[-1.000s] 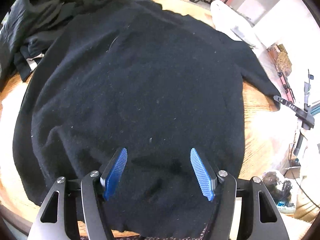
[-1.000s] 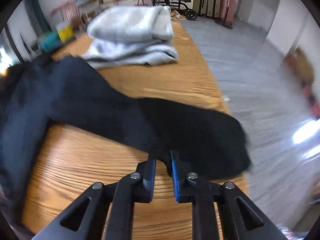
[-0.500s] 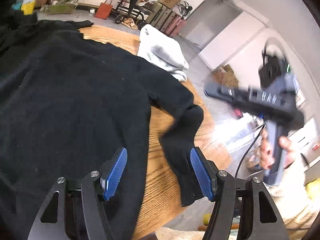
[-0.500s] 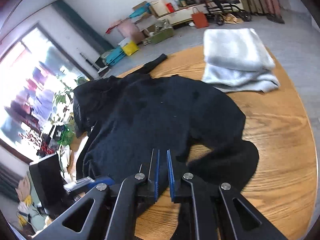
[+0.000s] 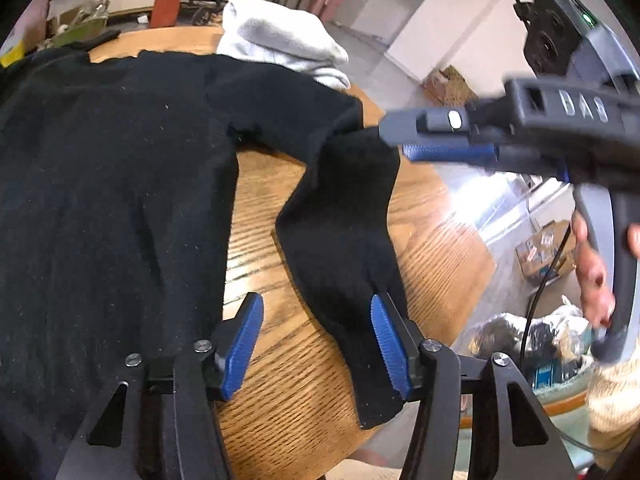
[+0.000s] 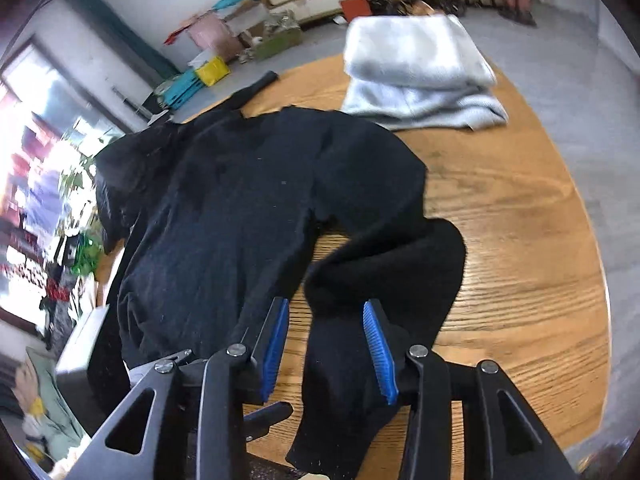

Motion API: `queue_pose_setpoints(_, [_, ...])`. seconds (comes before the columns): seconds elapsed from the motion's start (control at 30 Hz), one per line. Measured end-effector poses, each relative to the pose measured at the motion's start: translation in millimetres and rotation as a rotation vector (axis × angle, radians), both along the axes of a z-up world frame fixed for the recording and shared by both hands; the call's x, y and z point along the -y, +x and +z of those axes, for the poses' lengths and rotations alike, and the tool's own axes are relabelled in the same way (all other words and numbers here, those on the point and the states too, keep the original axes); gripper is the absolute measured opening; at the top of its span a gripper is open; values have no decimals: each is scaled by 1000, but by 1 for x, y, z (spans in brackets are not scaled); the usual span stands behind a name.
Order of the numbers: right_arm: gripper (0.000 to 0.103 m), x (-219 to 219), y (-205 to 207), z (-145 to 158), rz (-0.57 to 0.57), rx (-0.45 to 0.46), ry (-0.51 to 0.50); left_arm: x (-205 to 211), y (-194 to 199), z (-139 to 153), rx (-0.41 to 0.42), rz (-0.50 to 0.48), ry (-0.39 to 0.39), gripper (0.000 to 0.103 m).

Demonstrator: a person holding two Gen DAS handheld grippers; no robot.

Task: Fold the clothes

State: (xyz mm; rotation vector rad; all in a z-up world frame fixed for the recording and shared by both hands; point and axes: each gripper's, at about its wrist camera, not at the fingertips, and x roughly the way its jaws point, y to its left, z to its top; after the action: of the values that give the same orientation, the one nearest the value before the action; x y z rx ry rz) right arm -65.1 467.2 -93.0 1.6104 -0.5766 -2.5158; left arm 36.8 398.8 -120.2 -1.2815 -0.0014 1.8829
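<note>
Sweater sleeve (image 6: 360, 320) lengthwise toward the camera

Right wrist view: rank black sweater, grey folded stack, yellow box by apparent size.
1. black sweater, fills most of the frame
2. grey folded stack
3. yellow box, tiny, but it sits on the floor well beyond the table, so distance shrinks it

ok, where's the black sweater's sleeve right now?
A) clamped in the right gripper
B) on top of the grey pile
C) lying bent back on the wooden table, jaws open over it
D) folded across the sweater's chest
C: the sleeve lies doubled back on the wooden table, and the right gripper stands open above it, pads clear of the cloth.
</note>
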Motion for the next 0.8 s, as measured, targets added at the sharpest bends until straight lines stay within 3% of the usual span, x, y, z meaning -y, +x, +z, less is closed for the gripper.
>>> queue_pose_setpoints(0.1, [54,-7,-13,3,-18,-4,-4,1,2,-3,-3,-6,21,55])
queue_pose_setpoints(0.17, [71,-8,-24,4,-26,13,11,1,3,-6,3,-12,25,55])
queue_pose_setpoints(0.2, [73,-8,-30,1,-34,40,32,1,4,-7,7,-15,22,55])
queue_pose_setpoints(0.23, [73,-9,-39,-4,-45,87,52,1,6,-10,11,-18,17,55])
queue_pose_setpoints(0.37, [73,-13,-57,-25,-71,168,-36,0,16,-16,17,-43,-1,55])
queue_pose_setpoints(0.5, [73,-8,-67,-45,-76,240,48,-2,28,-16,-34,-72,-18,55])
queue_pose_setpoints(0.57, [56,-14,-67,-55,-92,261,32,-2,32,-15,-53,-76,-29,55])
queue_pose_setpoints(0.67, [41,-24,-62,-60,-116,249,0,-6,32,-13,-76,-43,-74,55])
queue_pose_setpoints(0.8, [35,-33,-51,-59,-121,218,14,-20,34,-9,-98,-17,-147,55])
